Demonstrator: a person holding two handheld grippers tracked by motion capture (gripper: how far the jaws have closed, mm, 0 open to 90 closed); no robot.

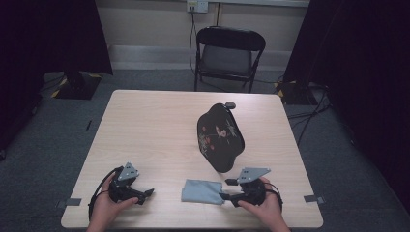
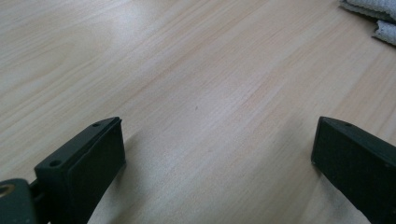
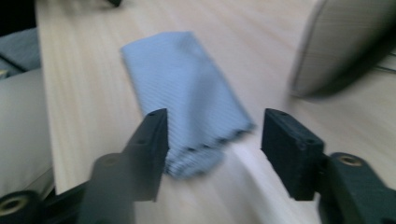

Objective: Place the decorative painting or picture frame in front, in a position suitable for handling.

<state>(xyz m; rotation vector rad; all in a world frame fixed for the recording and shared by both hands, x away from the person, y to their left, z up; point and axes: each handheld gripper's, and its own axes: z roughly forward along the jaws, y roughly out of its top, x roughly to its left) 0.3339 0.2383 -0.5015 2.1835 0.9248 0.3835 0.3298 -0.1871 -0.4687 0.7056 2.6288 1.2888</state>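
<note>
From the high view, a folded blue cloth [image 1: 203, 192] is lying on the desk [image 1: 159, 130] near its front edge, just in front of a black flowered case [image 1: 220, 137]. The left gripper [image 1: 145, 195] is resting well to the cloth's left; the right gripper [image 1: 227, 189] is sitting at its right end.

In the left gripper view, the jaws are standing wide over bare desk, gripping nothing.

In the right gripper view, the jaws are standing apart, the cloth's [image 3: 187, 102] near end lying between them, unpinched.
</note>
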